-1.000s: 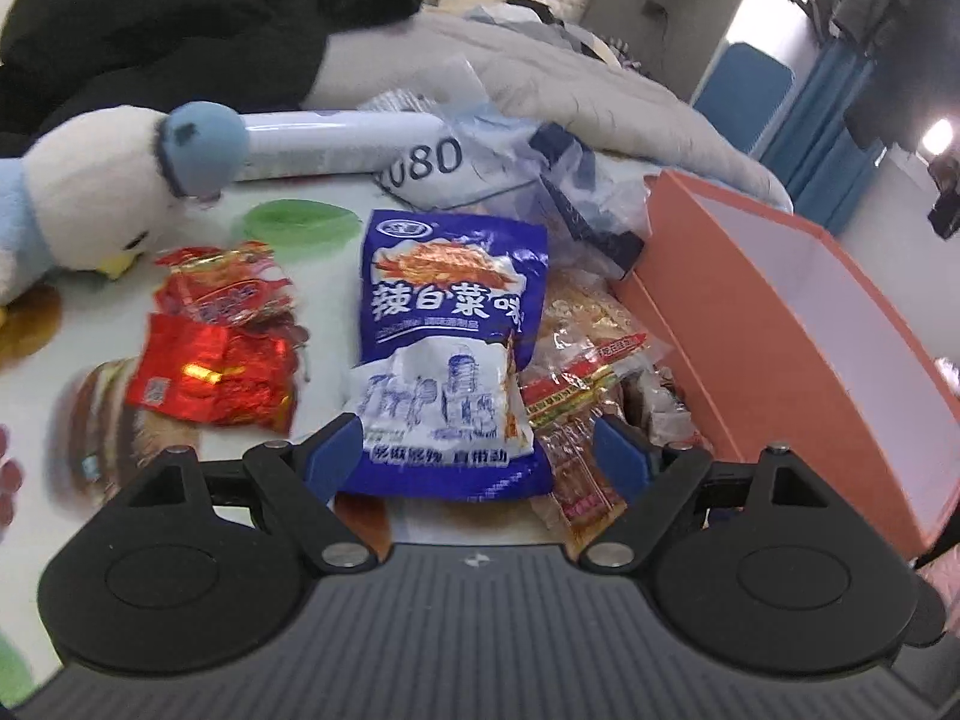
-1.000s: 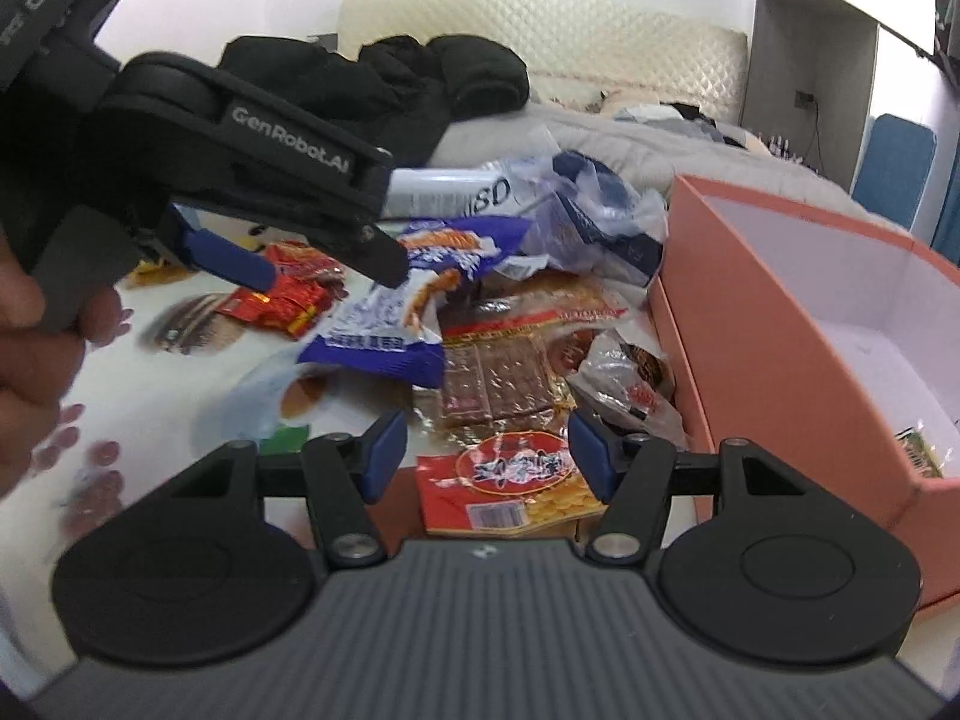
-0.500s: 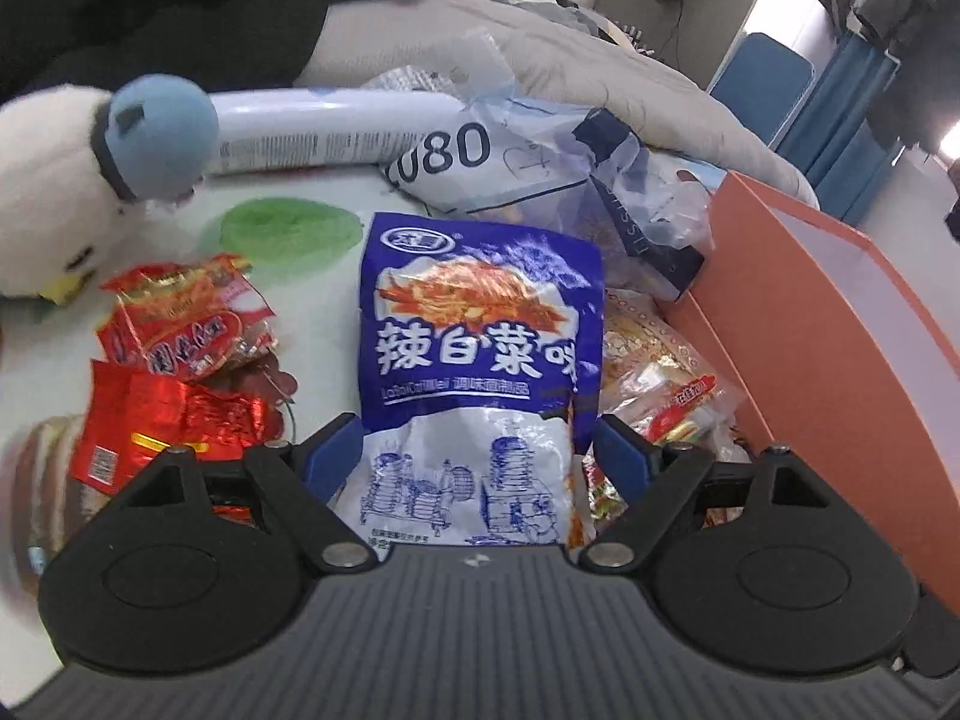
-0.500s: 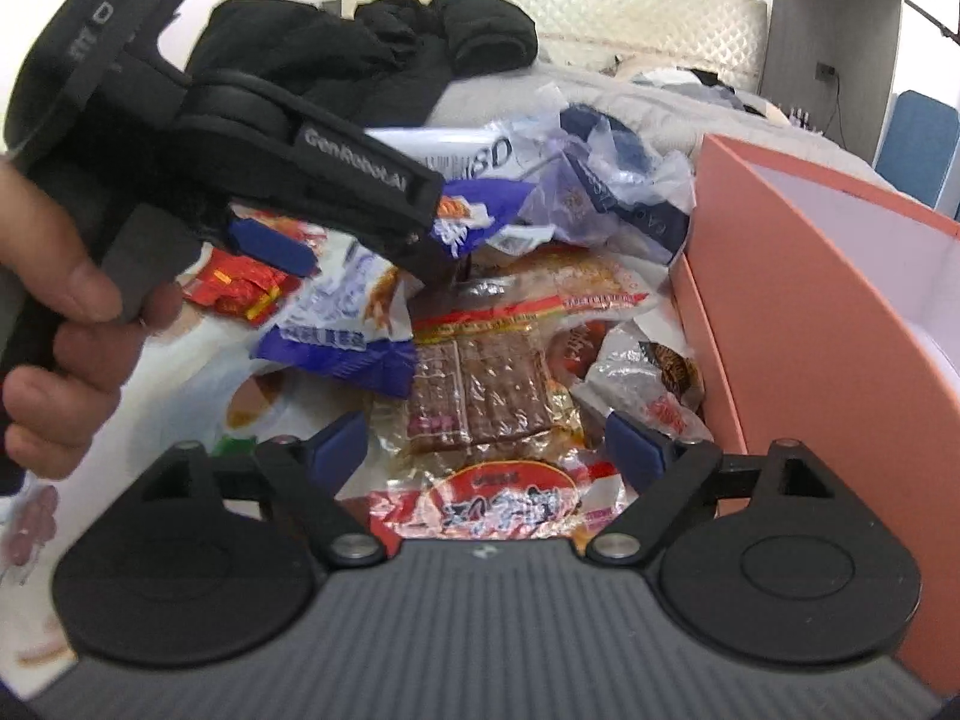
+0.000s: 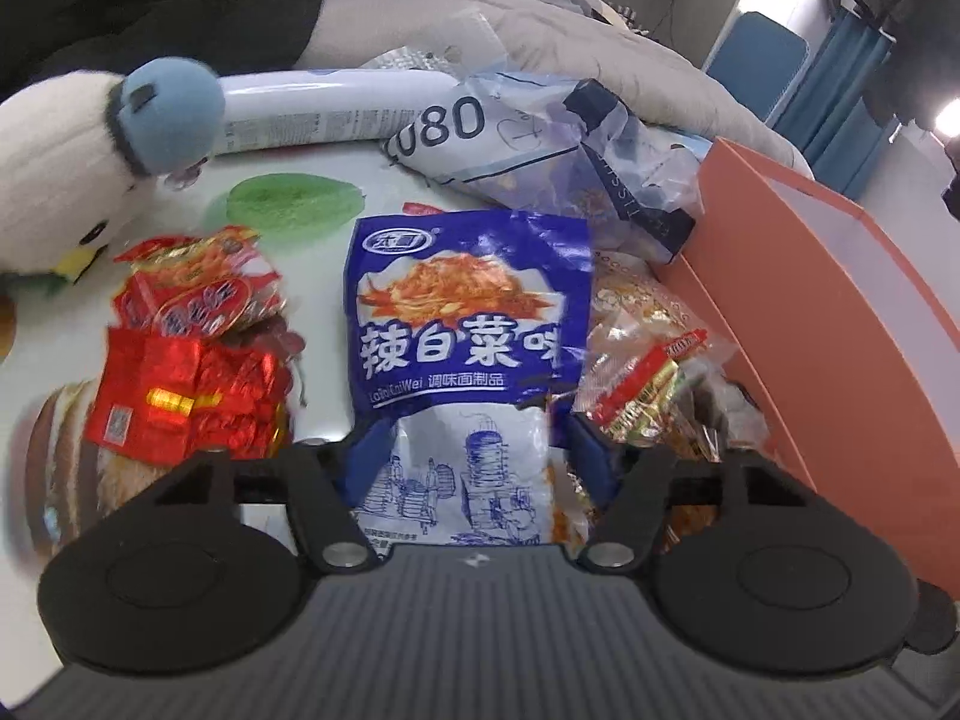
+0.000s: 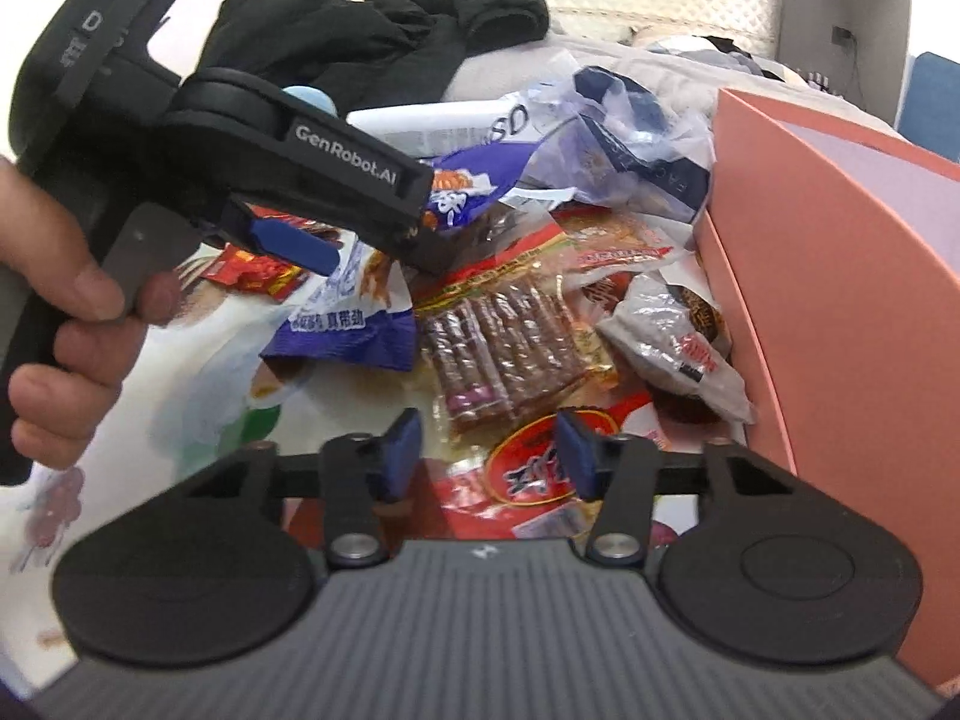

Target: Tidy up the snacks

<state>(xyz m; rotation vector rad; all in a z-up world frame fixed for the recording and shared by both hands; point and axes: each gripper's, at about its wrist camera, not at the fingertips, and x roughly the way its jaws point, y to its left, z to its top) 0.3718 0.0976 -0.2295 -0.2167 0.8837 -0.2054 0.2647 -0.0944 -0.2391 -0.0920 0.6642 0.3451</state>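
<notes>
A blue and white snack bag [image 5: 462, 348] lies in the pile, its lower end between the fingers of my left gripper [image 5: 474, 456]. The jaws have narrowed against the bag's sides. In the right wrist view the left gripper [image 6: 312, 240] pinches the same bag [image 6: 354, 312] from above. My right gripper [image 6: 486, 450] is open, partly narrowed, over a red and white packet [image 6: 534, 474], just behind a clear pack of brown sticks [image 6: 504, 348]. An orange box [image 5: 840, 312] stands open at the right.
Red foil snack packets [image 5: 186, 372] lie at the left. A white and blue plush toy [image 5: 90, 162] sits at the far left. A crumpled plastic bag [image 5: 540, 132] and a white tube [image 5: 336, 108] lie behind the pile. A grey wrapped snack [image 6: 678, 336] rests against the box [image 6: 840, 276].
My left gripper moved forward over the blue bag and its fingers closed in on it. My right gripper moved forward over the red packet and its fingers narrowed.
</notes>
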